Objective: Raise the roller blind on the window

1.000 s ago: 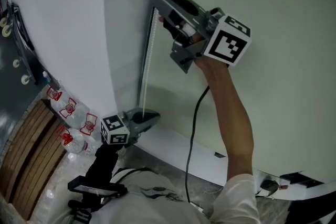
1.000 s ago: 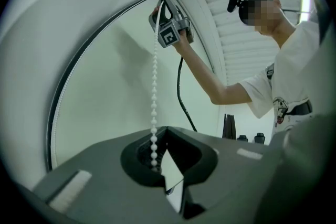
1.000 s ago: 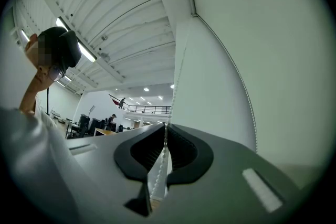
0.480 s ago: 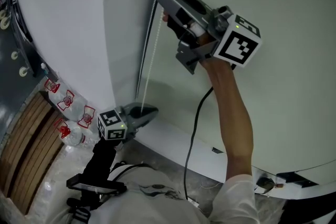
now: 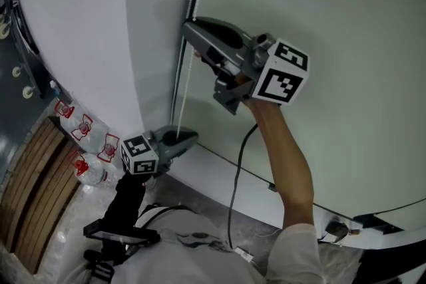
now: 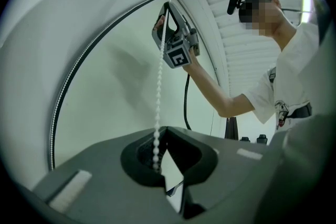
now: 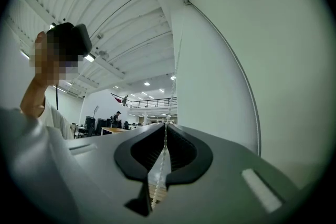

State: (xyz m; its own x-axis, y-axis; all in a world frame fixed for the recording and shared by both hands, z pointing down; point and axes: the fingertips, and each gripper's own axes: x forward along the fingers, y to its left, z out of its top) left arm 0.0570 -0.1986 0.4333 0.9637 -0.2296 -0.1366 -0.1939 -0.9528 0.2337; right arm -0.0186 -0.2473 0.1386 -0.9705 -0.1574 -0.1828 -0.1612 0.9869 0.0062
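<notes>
The blind [image 5: 346, 63] runs past the head view's top and right edges, which cut off its upper part. The lower end of the bead chain [image 5: 184, 86] disappears inside the jaws of the left gripper [image 5: 192, 138]. In the right gripper view, the distant people [image 7: 116, 116] are too small to make out.

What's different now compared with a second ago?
The right gripper, shut on the bead chain, has come lower, closer to the left gripper, presumably pulling the chain down with it. The left gripper has stayed low in the same spot, with the chain still running down into its jaws. Nothing was newly gripped or released.
</notes>
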